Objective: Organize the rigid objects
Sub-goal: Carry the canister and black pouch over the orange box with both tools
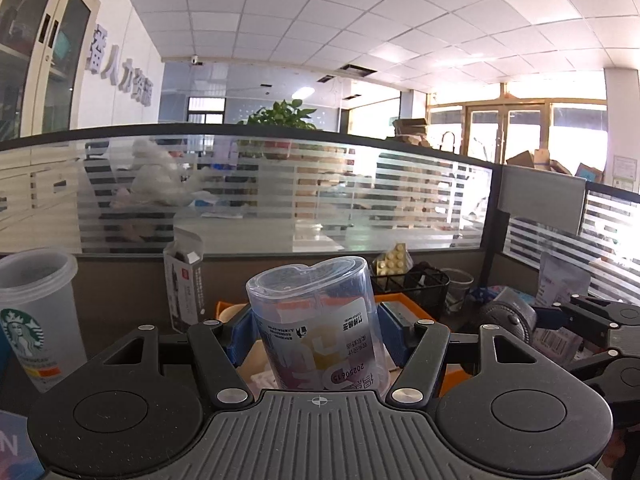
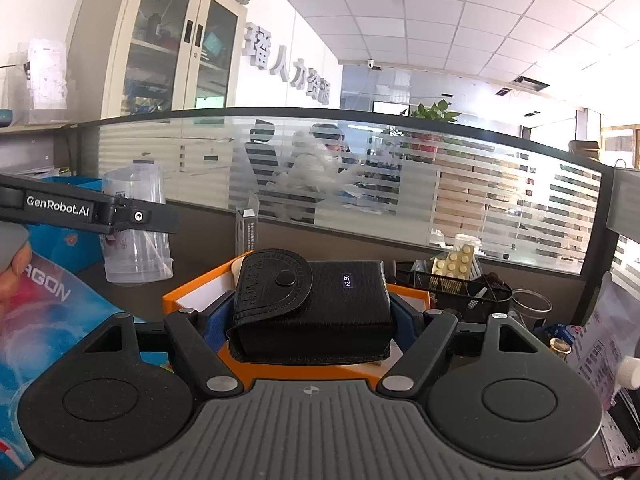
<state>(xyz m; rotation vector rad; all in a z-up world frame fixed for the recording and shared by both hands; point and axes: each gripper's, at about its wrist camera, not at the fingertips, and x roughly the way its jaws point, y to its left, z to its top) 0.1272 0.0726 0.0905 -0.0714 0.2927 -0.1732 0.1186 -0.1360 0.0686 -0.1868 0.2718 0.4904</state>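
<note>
My left hand-held gripper (image 1: 318, 330) is clamped on a clear plastic heart-shaped container with a printed label (image 1: 320, 320); its blue pads press both sides, and the container stands roughly upright between them, lifted clear of the desk. From my right wrist view the same container (image 2: 136, 224) hangs in the air off to the left, gripped from the side by the black arm of that gripper.

My right hand-held gripper (image 2: 310, 320) is clamped on a black textured leather case with a rounded snap-button flap (image 2: 312, 308). The case lies flat between the blue pads, flap to the left, a small label reading +2.50 on its top face. It sits above an orange-rimmed tray with a white inside (image 2: 200, 292); I cannot tell whether the case touches it.

Behind the tray stands a black wire mesh organiser (image 2: 468, 292) with a pale yellow studded building-block plate (image 2: 456, 262) leaning in it. A frosted translucent plastic cup with a green logo (image 1: 34, 316) stands on the desk to the left of my left gripper, and a tall open white carton (image 1: 184, 280) stands upright further back. A striped frosted glass partition (image 1: 280, 184) closes off the desk's far edge.
</note>
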